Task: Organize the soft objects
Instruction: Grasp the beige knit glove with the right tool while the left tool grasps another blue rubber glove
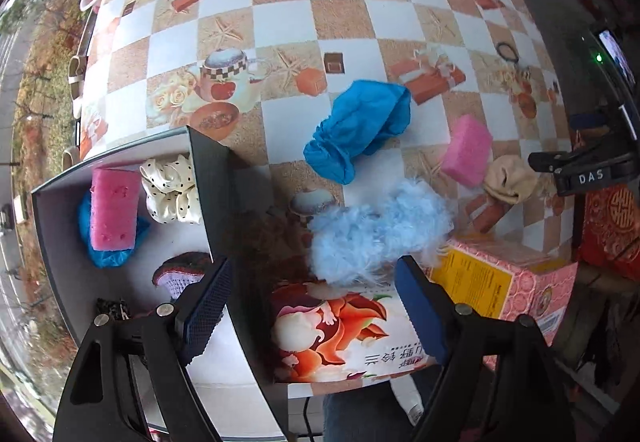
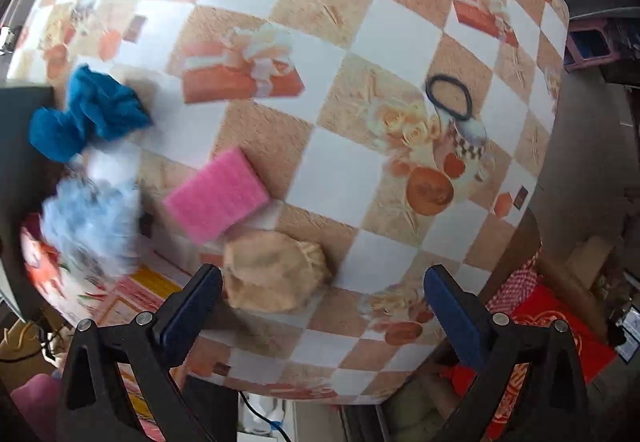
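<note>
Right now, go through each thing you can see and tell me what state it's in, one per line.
Left gripper: open, empty.
Right gripper: open, empty.
Box: open, partly filled.
Pink sponge in box: lying on a blue cloth.
Spotted cream cloth: bunched in box.
Blue cover: crumpled on table.
Pink sponge on table: lying flat.
Fluffy blue ball: loose on table.
Beige cloth: bunched on table.
Hair tie: flat on table.

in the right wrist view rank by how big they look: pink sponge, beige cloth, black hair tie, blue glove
1. pink sponge, beige cloth and blue glove: all look alike in size, and the cloth lies nearest the camera, so I will not rank them.
2. black hair tie, clearly smallest.
</note>
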Available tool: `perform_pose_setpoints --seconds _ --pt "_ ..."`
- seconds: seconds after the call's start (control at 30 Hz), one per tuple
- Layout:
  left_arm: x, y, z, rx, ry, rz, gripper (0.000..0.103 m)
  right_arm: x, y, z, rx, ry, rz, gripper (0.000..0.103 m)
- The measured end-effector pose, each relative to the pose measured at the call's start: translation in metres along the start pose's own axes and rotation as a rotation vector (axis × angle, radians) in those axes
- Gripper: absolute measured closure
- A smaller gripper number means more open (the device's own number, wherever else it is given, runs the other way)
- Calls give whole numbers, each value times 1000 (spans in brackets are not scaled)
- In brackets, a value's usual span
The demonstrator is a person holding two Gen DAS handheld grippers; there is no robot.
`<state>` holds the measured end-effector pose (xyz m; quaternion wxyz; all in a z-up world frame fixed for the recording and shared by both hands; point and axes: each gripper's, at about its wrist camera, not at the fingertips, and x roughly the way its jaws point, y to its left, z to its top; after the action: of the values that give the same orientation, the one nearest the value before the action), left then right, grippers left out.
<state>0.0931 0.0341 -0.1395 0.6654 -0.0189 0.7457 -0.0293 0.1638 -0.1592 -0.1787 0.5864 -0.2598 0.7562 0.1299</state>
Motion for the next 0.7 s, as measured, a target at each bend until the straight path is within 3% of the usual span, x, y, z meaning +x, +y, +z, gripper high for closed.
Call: perform_pose_setpoints --seconds 0.13,0.33,0.43,0.5,0.63,0.7 --pt "20 -17 1 61 47 49 18 25 -19 -19 91 12 202 2" --pt "47 -38 33 35 7 91 18 67 -16 -28 137 -8 231 2" --pt "54 -41 54 -5 -34 107 18 78 -44 -30 268 -41 149 2" --pt "61 -41 66 -27 -39 119 18 79 -68 -37 376 -64 141 2" --pt "74 -40 80 -55 -35 106 18 71 -86 -55 456 -146 328 2" --pt "82 -40 84 -63 -34 94 18 70 -79 -58 437 -167 353 1"
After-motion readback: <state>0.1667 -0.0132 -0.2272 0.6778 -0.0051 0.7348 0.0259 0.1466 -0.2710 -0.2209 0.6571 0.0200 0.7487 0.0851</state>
